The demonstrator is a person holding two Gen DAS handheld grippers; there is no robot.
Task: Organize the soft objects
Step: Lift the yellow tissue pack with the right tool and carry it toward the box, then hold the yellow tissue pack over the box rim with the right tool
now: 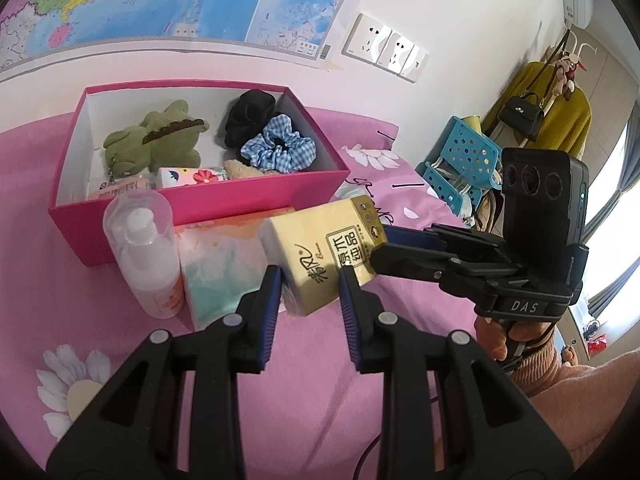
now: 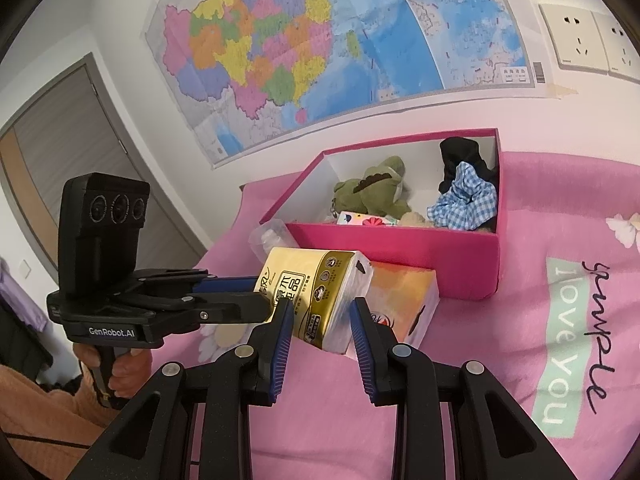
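Note:
A yellow tissue pack [image 1: 320, 252] [image 2: 316, 300] leans on a pastel tissue box [image 1: 220, 264] [image 2: 408, 304] on the pink bedspread, in front of a pink box [image 1: 192, 200] [image 2: 400, 256]. The box holds a green plush frog [image 1: 156, 140] [image 2: 372, 192], a black scrunchie [image 1: 248, 120] [image 2: 464, 156], a blue checked scrunchie [image 1: 280, 148] [image 2: 468, 200] and a floral pouch [image 1: 188, 176]. My left gripper [image 1: 308, 280] [image 2: 232, 312] is open, its fingers either side of the pack's end. My right gripper [image 2: 322, 312] [image 1: 384, 248] is open around the pack's other end.
A clear-capped lotion bottle [image 1: 144, 248] [image 2: 272, 240] stands left of the tissue box. A blue perforated basket [image 1: 460, 160] sits off the bed's right side. A map and wall sockets [image 1: 384, 48] are behind. Open bedspread lies to the right [image 2: 540, 340].

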